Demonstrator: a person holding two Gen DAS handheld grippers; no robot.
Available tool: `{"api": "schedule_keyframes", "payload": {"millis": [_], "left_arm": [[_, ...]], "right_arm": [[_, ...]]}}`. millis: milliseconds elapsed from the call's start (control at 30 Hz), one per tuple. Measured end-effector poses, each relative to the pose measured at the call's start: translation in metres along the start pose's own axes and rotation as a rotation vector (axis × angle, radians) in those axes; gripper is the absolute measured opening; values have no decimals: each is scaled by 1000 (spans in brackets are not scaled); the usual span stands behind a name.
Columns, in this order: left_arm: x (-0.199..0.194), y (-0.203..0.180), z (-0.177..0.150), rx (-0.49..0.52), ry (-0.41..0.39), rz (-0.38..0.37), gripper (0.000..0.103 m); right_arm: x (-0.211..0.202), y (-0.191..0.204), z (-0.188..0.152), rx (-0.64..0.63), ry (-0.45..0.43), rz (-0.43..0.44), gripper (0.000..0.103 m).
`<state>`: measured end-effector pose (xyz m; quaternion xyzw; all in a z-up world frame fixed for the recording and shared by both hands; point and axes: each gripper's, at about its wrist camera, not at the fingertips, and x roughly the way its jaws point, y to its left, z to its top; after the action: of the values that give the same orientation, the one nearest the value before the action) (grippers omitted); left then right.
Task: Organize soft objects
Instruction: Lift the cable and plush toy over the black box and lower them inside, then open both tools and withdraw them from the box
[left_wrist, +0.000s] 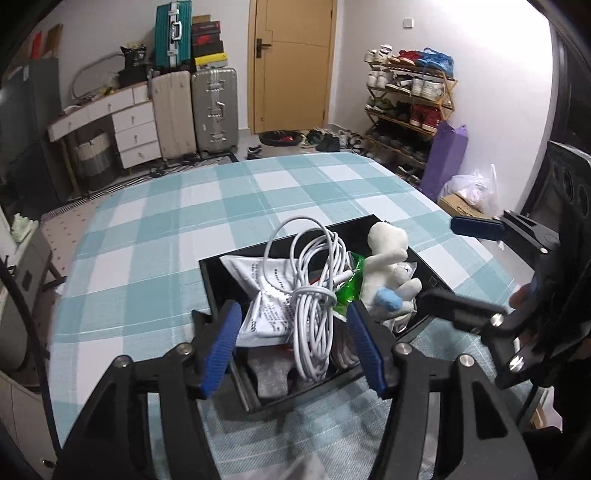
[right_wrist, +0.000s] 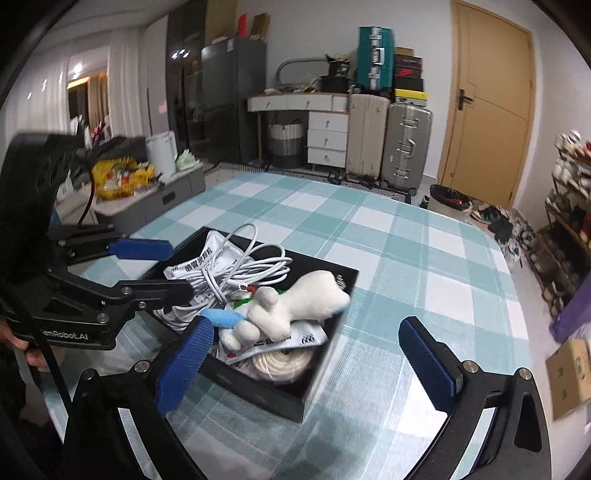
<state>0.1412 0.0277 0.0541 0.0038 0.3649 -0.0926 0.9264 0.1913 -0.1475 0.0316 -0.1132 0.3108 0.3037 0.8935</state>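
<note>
Both claws stand apart, empty: left claw (left_wrist: 291, 343), right claw (right_wrist: 310, 363). Your plush toy (right_wrist: 299, 304) in the black tray (right_wrist: 258, 397) is light and squashy; pinch its body.

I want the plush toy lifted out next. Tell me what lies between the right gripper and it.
Nothing visible does. The plush toy lies on top of the packets in the black box, uncovered. The right gripper hangs just in front of it, jaws wide and empty. The white cable sits beside the toy.

Lived-in home room — checked-cloth table (left_wrist: 177, 206), stacked suitcases (left_wrist: 214, 107), white drawer unit (left_wrist: 135, 134), loaded shoe rack (left_wrist: 410, 107), wooden door (left_wrist: 291, 62), fridge (right_wrist: 232, 96) — domestic storage throughout.
</note>
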Motion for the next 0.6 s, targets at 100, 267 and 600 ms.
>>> {"api": "schedule_keyframes", "payload": {"millis": [100, 267, 600], "left_arm": [[-10, -2, -5, -1, -43, 33, 83], [-18, -5, -13, -2, -58, 53, 90], [-33, -8, -29, -60, -139, 87, 103]], "right_arm": [[-9, -4, -6, 48, -11, 0, 102], [-24, -1, -13, 68, -28, 8, 102], [-38, 13, -29, 82, -71, 50, 102]]}}
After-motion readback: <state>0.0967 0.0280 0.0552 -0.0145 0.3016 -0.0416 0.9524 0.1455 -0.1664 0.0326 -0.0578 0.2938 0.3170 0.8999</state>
